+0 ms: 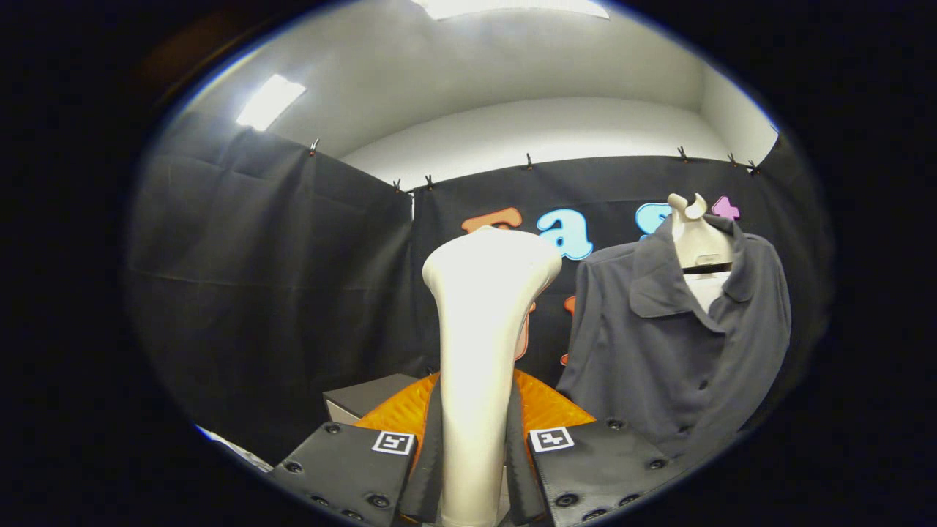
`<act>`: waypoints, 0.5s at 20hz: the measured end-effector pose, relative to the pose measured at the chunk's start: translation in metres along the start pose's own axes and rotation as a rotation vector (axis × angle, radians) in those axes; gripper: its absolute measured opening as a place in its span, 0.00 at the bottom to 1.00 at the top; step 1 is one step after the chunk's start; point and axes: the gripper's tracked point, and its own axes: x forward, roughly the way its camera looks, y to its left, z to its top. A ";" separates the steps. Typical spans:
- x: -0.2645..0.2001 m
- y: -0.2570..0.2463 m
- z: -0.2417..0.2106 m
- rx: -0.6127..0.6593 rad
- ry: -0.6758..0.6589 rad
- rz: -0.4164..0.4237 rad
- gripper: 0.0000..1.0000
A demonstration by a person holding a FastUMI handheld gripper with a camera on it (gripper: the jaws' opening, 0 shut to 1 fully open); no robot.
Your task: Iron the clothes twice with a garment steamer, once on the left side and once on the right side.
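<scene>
The garment steamer (483,351) is standing upright between the fingers of the claw (474,468), its slim handle pinched on both sides and its broad, rounded head rising above them. It looks like smooth, glossy cream plastic, narrow at the grip and flaring toward the top. The dark grey shirt (681,344) is hanging beyond the claw and off to the steamer's right, well apart from it, on a pale mannequin bust (695,234) with a short neck stub. The cloth looks soft and matte, with a folded collar, a buttoned placket running down the front, and loose drape at the sleeves. Just behind the fingers, an orange ribbed surface (549,406) is showing, and a grey box (362,399) is sitting at its left corner.

By my judgement the steamer is being carried toward the shirt and neither pass has started. To do this well, the person should be keeping the pinch firm so the slick handle is not twisting, turning the head's face square to the fabric, then drawing it down one front panel in a slow, even stroke, close enough to touch lightly without pushing the bust over.
</scene>
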 end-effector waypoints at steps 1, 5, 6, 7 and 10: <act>-0.006 -0.011 0.003 -0.006 -0.006 -0.024 0.43; -0.034 -0.057 0.000 -0.027 -0.020 -0.127 0.43; -0.040 -0.068 -0.001 -0.033 -0.022 -0.151 0.43; -0.045 -0.079 -0.003 -0.041 -0.022 -0.178 0.43; -0.060 -0.113 -0.018 -0.046 -0.012 -0.254 0.43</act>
